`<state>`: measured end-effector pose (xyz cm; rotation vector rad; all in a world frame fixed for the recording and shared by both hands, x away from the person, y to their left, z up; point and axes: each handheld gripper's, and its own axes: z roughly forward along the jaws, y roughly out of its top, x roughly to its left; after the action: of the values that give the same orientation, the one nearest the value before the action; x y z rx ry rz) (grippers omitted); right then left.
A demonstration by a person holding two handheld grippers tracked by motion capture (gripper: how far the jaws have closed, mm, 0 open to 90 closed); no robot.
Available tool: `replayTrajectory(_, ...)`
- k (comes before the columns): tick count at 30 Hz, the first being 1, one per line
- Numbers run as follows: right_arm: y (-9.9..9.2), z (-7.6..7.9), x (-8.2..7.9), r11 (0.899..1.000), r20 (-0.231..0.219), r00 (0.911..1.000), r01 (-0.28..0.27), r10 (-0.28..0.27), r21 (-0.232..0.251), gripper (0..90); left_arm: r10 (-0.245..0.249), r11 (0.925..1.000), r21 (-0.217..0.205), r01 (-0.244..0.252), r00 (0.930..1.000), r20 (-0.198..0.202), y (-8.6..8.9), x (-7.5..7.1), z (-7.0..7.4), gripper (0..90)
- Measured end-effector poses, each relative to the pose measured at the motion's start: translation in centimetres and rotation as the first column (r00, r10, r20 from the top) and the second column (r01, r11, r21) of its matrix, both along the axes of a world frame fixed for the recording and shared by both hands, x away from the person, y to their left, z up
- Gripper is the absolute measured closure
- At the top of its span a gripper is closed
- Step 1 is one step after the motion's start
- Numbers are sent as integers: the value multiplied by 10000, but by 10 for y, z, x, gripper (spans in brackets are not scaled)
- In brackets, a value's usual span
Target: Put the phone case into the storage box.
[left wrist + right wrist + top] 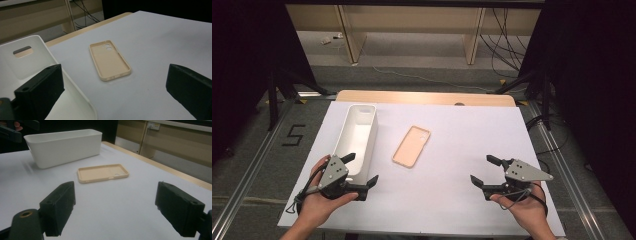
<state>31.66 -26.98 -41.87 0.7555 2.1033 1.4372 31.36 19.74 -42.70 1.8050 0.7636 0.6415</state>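
On matte white paper, a smooth peach phone case [411, 146] lies between both gaping tools.

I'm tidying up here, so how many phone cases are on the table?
1. The phone case lies open side up in the middle of the table, right of the white bin. The bin looks empty.

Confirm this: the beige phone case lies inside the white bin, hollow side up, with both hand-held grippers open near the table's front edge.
Wrong in one respect: the phone case lies on the table beside the bin, not inside it, as the high view shows. It is hollow side up, and the left hand-held gripper and right hand-held gripper are open.
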Motion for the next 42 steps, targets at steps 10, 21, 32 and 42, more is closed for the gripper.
replayTrajectory(10,3,-2,2,9994,49,9999,-156,154,296,171,229,9996,138,-231,9996,177,-4,-3,3,159)
replayTrajectory(21,2,0,-2,9998,98,9999,125,-126,122,172,247,9893,1454,-99,9947,-1001,-40,15,10,899)
replayTrajectory(32,2,0,-2,9999,111,9999,71,-72,139,176,359,9748,2224,193,9697,-2415,-79,58,-8,900)
replayTrajectory(42,2,-1,-1,9998,93,9999,-44,42,186,179,832,9626,2708,-54,9573,-2767,-111,87,-24,900)
